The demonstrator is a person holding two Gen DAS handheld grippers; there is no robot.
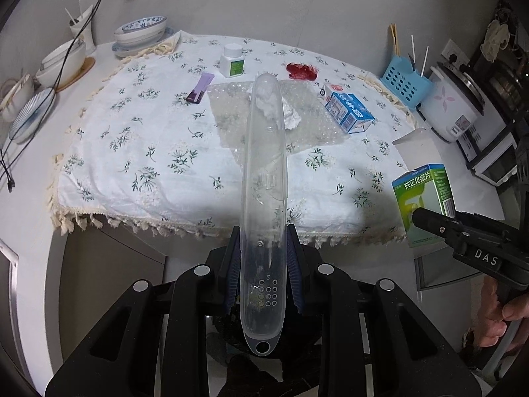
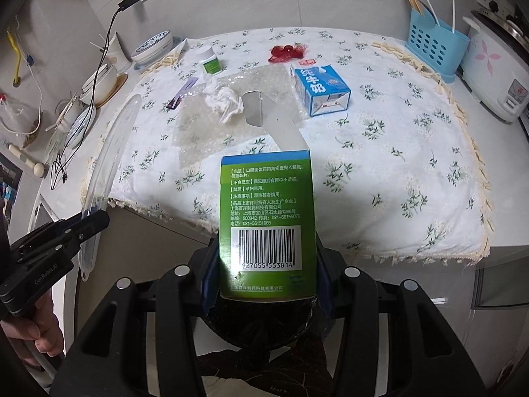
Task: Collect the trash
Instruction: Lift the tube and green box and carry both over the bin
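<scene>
Hanging past the tablecloth (image 1: pixel 132 152) fringe, left jaws grip a clear case (image 1: pixel 264 178), right jaws a green box (image 2: pixel 267 218)

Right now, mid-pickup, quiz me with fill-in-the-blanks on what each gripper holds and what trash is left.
The left gripper grips a clear plastic ____.
The right gripper grips a ____ medicine box.
The tissue lies on the ____ wrap.
The milk carton is ____ and white.
Missing: case; green; bubble; blue

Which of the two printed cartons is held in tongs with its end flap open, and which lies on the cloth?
The green medicine carton is held in the right tongs, flap open. The blue-and-white milk carton lies on the floral tablecloth.
</scene>
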